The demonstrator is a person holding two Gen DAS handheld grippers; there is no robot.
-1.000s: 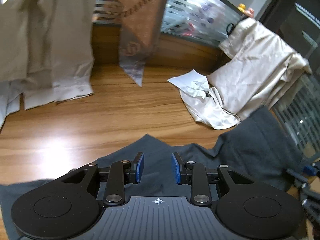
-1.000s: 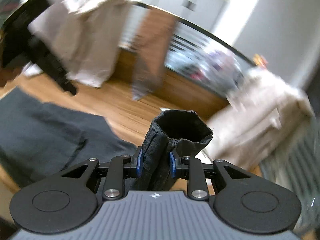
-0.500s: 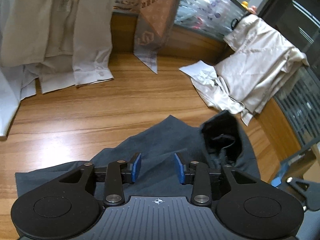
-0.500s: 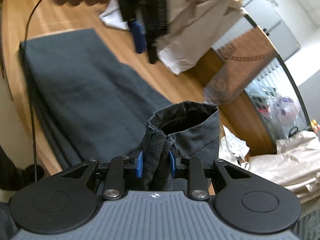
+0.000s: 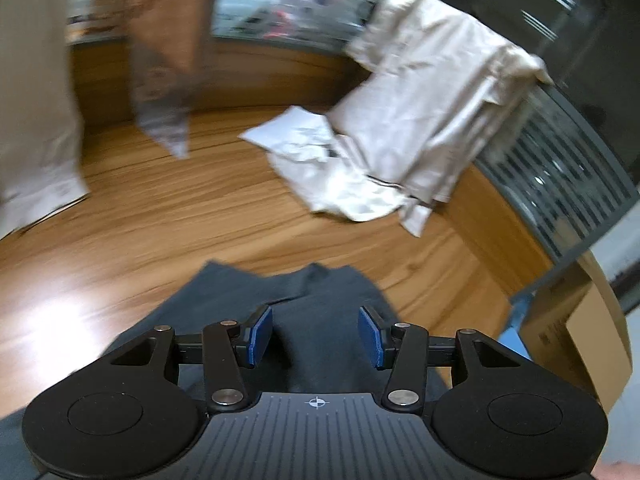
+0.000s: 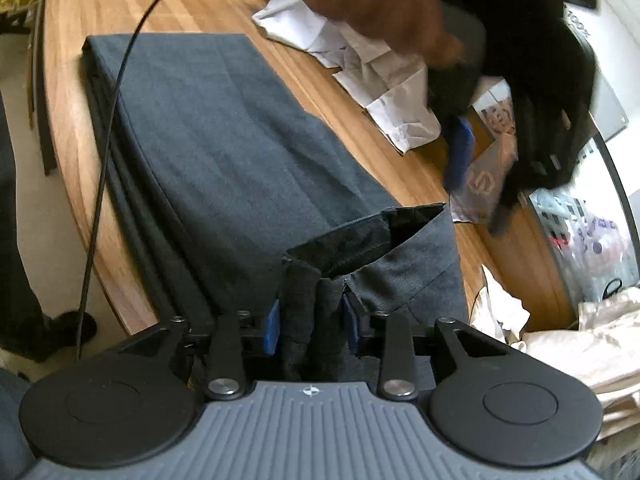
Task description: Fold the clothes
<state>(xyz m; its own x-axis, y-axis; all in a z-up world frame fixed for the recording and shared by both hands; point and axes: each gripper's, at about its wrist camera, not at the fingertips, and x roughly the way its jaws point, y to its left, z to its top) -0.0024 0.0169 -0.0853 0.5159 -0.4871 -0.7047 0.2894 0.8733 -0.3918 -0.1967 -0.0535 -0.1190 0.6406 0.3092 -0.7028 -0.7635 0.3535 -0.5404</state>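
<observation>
Dark grey trousers (image 6: 224, 136) lie stretched along the wooden table (image 6: 168, 4). My right gripper (image 6: 311, 327) is shut on the bunched hem of one trouser leg (image 6: 384, 236), folded back over the rest and held a little above it. My left gripper (image 5: 315, 334) is open and empty, just above the grey cloth (image 5: 316, 292). In the right wrist view the left gripper (image 6: 460, 152) shows blurred, held in a hand at the upper right.
A cream satin garment (image 5: 424, 120) is piled at the back right. A beige shirt (image 5: 28, 92) and a brown patterned scarf (image 5: 160, 60) hang at the back left. White clothing (image 6: 360, 60) lies beyond the trousers. A cardboard box (image 5: 576, 340) stands at the right edge.
My right gripper has carried the trouser hem leftward over the laid-out trousers and lower. My left gripper has opened wider and swung right; the view is blurred from motion.
</observation>
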